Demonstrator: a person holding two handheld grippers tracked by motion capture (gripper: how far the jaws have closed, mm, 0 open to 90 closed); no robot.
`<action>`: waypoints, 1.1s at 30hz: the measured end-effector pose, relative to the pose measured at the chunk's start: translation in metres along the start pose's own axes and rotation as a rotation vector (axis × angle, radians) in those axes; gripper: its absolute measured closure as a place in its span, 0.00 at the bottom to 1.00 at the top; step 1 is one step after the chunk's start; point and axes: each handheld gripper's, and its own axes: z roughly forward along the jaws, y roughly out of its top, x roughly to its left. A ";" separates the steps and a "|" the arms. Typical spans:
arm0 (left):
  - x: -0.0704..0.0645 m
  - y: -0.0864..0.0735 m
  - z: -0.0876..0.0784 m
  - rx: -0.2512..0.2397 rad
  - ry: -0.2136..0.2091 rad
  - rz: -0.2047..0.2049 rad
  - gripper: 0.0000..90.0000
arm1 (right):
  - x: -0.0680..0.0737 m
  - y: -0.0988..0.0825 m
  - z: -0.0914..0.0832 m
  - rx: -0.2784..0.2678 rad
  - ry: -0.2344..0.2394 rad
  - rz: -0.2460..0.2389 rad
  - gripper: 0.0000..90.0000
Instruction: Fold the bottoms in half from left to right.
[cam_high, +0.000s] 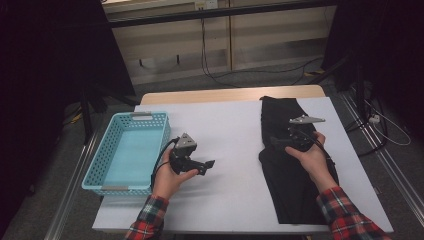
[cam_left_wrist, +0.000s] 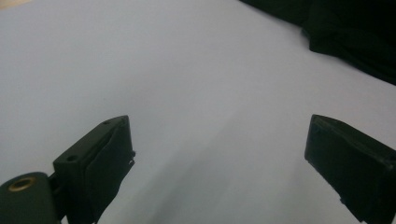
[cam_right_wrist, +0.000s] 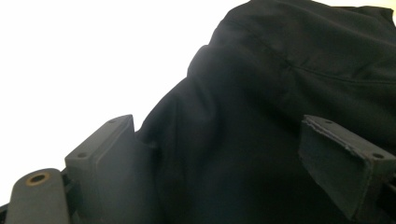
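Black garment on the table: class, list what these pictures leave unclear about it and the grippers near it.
- Black garment: high view too dark for folds or type.
- Right gripper: the hand hides part; contact with cloth unclear.
- Right gripper view: garment cut off by the edges.
- Left gripper: garment corner cut off at top.

**Dim room around a white-topped table**

The table (cam_high: 225, 195) has a pale covering, with a strip of light wood showing at its far edge. Behind it stands a beige panelled wall (cam_high: 270, 35); black cables (cam_high: 210, 65) trail down it onto the grey floor (cam_high: 200, 85). Dark curtains (cam_high: 45, 60) hang on both sides.
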 end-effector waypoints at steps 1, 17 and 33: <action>0.000 0.000 0.000 0.002 0.004 0.007 0.09 | 0.001 0.000 0.001 -0.003 -0.001 0.002 0.13; 0.001 -0.002 -0.002 -0.007 0.009 -0.007 0.09 | 0.016 0.008 0.029 0.014 -0.010 -0.032 0.18; 0.004 -0.011 -0.006 0.006 0.026 -0.029 0.09 | 0.022 0.019 0.056 0.039 -0.064 -0.090 0.18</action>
